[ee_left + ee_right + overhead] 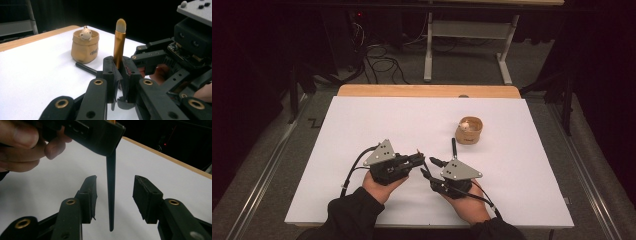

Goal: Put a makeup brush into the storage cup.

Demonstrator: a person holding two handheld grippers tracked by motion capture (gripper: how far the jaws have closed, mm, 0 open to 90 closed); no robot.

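Left gripper view: the left tool [122, 75] is seen clenched on a makeup brush [119, 43], whose gold ferrule and pale bristle tip rise upright out of the pressed pads. A second, black-handled brush [86, 68] is seen lying flat on the white surface [37, 75] just behind the jaws, and near it a small tan pot [85, 47] with a little animal figure [85, 33] at its mouth is set upright. At the right of that view the right tool's body is seen close by, with a fingertip of the person's hand beneath it.

In the right gripper view, the right tool [115, 195] is shown released: its two pads stand apart, and the dark tapered handle [111, 195] of the held brush hangs between them without being touched by either pad. The left tool's body and the person's left hand [22, 145] are seen above.

In the high view, both tools are held low over the near middle of the surface, the left tool [419, 159] pointed toward the right tool [428, 167], their tips nearly meeting. The black-handled brush [454, 148] is seen lying just beyond them, and the pot [469, 130] stands further back to the right. A wooden edge [427, 91] is seen along the far side.
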